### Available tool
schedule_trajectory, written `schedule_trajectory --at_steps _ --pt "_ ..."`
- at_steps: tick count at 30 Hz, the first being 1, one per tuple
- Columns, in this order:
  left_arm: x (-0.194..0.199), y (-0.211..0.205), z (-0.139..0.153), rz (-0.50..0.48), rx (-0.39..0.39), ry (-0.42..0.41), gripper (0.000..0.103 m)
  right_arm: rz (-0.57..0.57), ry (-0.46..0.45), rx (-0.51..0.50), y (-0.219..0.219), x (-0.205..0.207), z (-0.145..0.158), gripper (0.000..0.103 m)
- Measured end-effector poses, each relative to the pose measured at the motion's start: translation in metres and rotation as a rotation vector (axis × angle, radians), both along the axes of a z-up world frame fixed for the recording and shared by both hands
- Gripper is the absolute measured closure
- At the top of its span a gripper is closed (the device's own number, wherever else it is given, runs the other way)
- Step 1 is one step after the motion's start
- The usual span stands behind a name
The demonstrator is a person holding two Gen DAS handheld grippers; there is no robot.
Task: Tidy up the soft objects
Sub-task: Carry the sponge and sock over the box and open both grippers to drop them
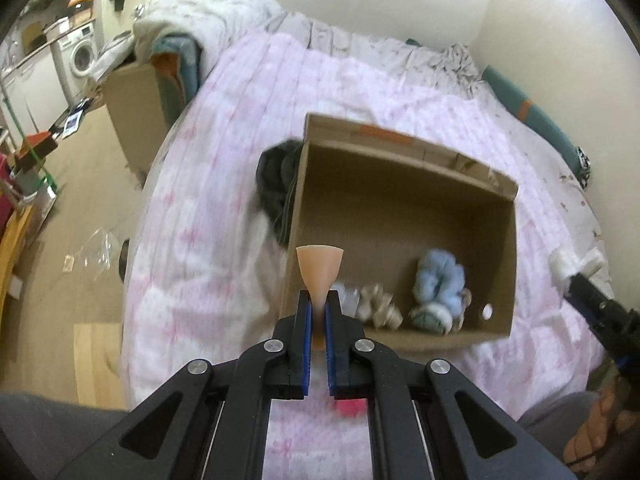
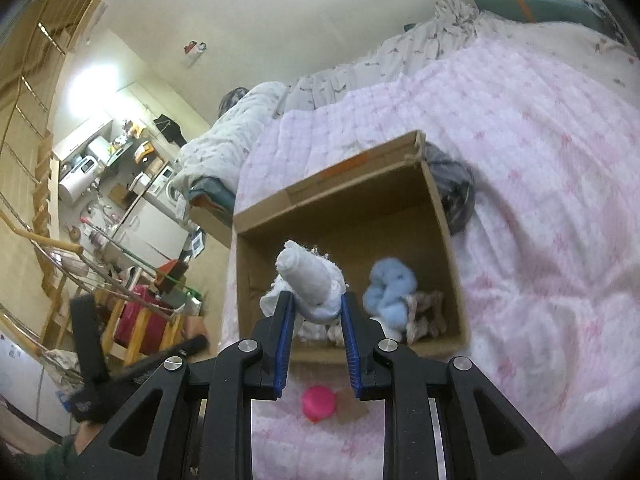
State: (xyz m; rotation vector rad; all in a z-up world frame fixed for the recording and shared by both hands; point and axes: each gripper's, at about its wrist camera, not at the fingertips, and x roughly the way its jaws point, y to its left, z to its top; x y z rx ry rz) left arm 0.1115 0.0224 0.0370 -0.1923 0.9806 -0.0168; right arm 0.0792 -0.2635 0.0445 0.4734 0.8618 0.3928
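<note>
two views over a cardboard box resting on a pink quilted bed. the left gripper is clamped on a peach sponge, its narrow end pinched between the blue pads so the wide end fans out above the box's near edge. the right gripper is closed around a rolled white cloth, held above the near part of the box. already in the box lie a blue fluffy item and a beige patterned cloth, side by side near the front wall. a dark bundle lies on the bed, touching the box's outer side. a pink round object lies on the quilt below the right gripper. judged step: dropping both held items in. to do it well, each gripper should pass fully inside the rim before opening, over bare floor beside the blue item, so nothing catches on the wall.
</note>
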Motion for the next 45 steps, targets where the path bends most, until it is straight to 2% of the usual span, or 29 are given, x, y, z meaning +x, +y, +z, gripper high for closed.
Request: schedule_trajectory --at_steps 7,10,13,18,23,28,33,45 --pt "0.031 0.000 -0.013 -0.028 -0.062 0.006 0.097 -0.042 -0.018 -0.054 -0.003 0.023 -0.002 0.078" --pt "0.035 -0.006 -0.023 -0.063 -0.052 0.000 0.097 -0.053 0.016 -0.041 -0.006 0.032 -0.016 0.078" --pt "0.036 -0.009 -0.038 -0.094 -0.083 0.005 0.097 -0.059 0.053 -0.043 -0.007 0.035 -0.033 0.078" --pt "0.041 -0.008 -0.062 -0.072 -0.096 0.065 0.097 -0.032 0.104 -0.079 0.005 0.036 -0.055 0.078" --pt "0.040 -0.020 -0.071 -0.097 -0.042 0.079 0.097 0.023 0.122 -0.166 0.024 0.036 -0.067 0.078" --pt "0.040 -0.029 -0.074 -0.109 0.019 0.092 0.097 0.044 0.130 -0.186 0.030 0.039 -0.072 0.078" --pt "0.040 -0.033 -0.078 -0.118 0.014 0.114 0.097 0.057 0.150 -0.204 0.032 0.039 -0.077 0.078" --pt "0.040 -0.039 -0.078 -0.141 0.034 0.107 0.093 0.102 0.171 -0.222 0.044 0.038 -0.082 0.077"
